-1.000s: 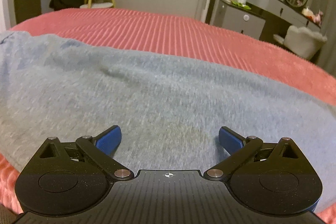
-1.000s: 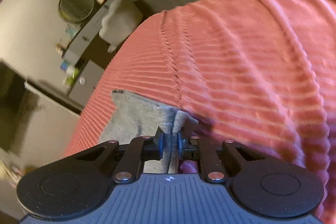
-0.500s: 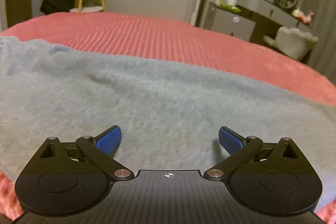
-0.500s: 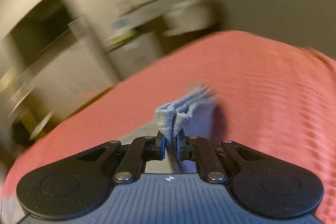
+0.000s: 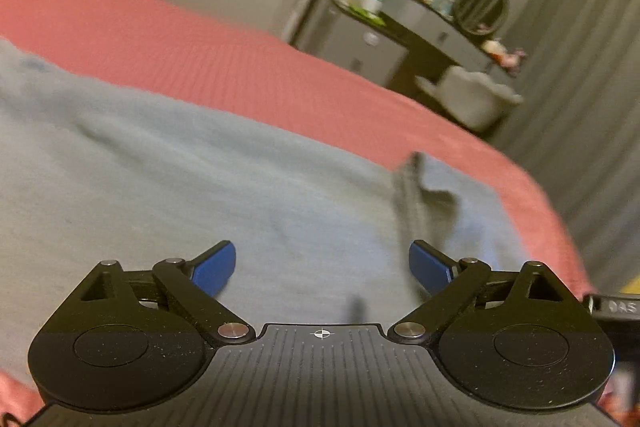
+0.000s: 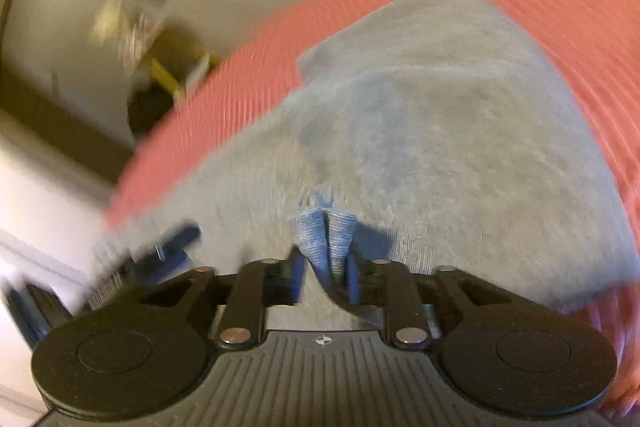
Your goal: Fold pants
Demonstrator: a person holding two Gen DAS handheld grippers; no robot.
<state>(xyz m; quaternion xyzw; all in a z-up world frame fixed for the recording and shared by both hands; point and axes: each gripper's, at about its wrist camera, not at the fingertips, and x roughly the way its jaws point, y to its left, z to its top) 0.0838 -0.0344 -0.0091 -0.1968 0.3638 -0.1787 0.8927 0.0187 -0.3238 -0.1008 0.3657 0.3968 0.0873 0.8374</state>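
Two black two-finger grippers with blue pads are seen over a pair of soft grey-blue fleece pants (image 5: 192, 163) spread on a ribbed coral-red bedspread (image 5: 224, 59). The left gripper (image 5: 322, 267) is held with its jaws spread wide and nothing between them, low above the flat fabric. The right gripper (image 6: 322, 273) is clamped on a bunched ribbed cuff (image 6: 324, 239) of the pants, carried above the garment. A raised, folded edge (image 5: 416, 187) is visible toward the right in the left view. Broad bare bedspread is left beyond the far hem. A dark vanity desk (image 5: 420, 31) is seen past the bed's edge.
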